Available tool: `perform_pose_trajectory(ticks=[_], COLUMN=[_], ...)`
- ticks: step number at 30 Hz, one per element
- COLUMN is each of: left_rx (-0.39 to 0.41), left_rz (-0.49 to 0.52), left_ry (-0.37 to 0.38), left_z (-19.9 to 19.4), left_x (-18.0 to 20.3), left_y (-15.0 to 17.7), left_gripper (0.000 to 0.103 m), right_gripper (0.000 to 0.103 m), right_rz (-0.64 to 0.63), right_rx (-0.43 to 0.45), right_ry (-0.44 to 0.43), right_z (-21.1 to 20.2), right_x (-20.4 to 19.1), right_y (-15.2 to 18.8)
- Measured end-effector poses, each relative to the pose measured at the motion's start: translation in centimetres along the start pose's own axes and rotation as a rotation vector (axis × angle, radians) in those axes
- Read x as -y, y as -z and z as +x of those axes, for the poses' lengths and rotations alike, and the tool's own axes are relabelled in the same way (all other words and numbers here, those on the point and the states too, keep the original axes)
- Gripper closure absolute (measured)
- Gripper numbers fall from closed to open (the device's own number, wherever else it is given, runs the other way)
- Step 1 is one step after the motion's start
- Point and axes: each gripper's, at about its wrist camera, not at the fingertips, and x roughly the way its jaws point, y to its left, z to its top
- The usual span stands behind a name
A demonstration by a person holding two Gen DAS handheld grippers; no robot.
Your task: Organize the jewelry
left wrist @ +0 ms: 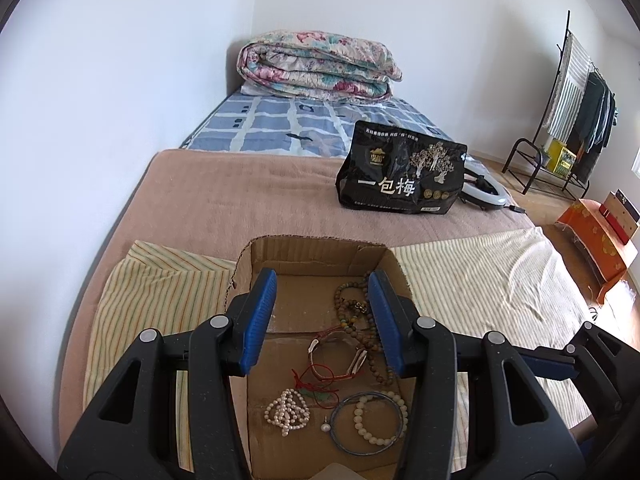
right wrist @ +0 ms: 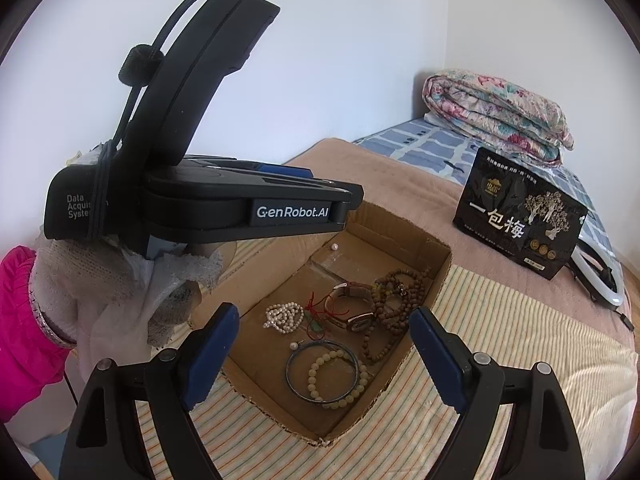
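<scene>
A shallow cardboard box [left wrist: 316, 252] [right wrist: 434, 268] lies on the bed and holds the jewelry. Inside are a white pearl string [left wrist: 287, 411] [right wrist: 283, 318], a blue bangle [left wrist: 338, 438] [right wrist: 294, 380] around a pale bead bracelet [left wrist: 374, 434] [right wrist: 340, 396], brown wooden beads [left wrist: 352, 312] [right wrist: 396, 300], a watch [right wrist: 354, 318], red cord [left wrist: 316, 384] and loose pearls [left wrist: 325, 427] [right wrist: 334, 246]. My left gripper [left wrist: 322, 316] is open and empty above the box; it also shows in the right wrist view [right wrist: 352, 196]. My right gripper [right wrist: 324, 344] is open and empty over the box's near end.
The box rests on a striped cloth [left wrist: 480, 280] [right wrist: 500, 340] over a pink blanket [left wrist: 240, 192]. A black snack bag [left wrist: 400, 172] [right wrist: 520, 220] and a white ring light [left wrist: 486, 196] [right wrist: 604, 276] lie behind. A folded floral quilt [left wrist: 316, 64] sits at the bed's far end.
</scene>
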Motion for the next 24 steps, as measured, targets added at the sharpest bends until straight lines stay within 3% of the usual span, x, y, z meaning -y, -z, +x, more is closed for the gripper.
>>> perform_pose_trajectory(ticks=[24], left_rx=[0.089], left_rz=[0.032], left_ry=[-0.021], left_z=[-8.4], left_x=[3.2], left_y=[-0.2], left_gripper=[0.054], right_gripper=[0.013], right_rz=[-0.006], right_rx=[0.087], right_ry=[0.031], right_z=[-7.3], right_x=[-0.5], right_y=[-0.1])
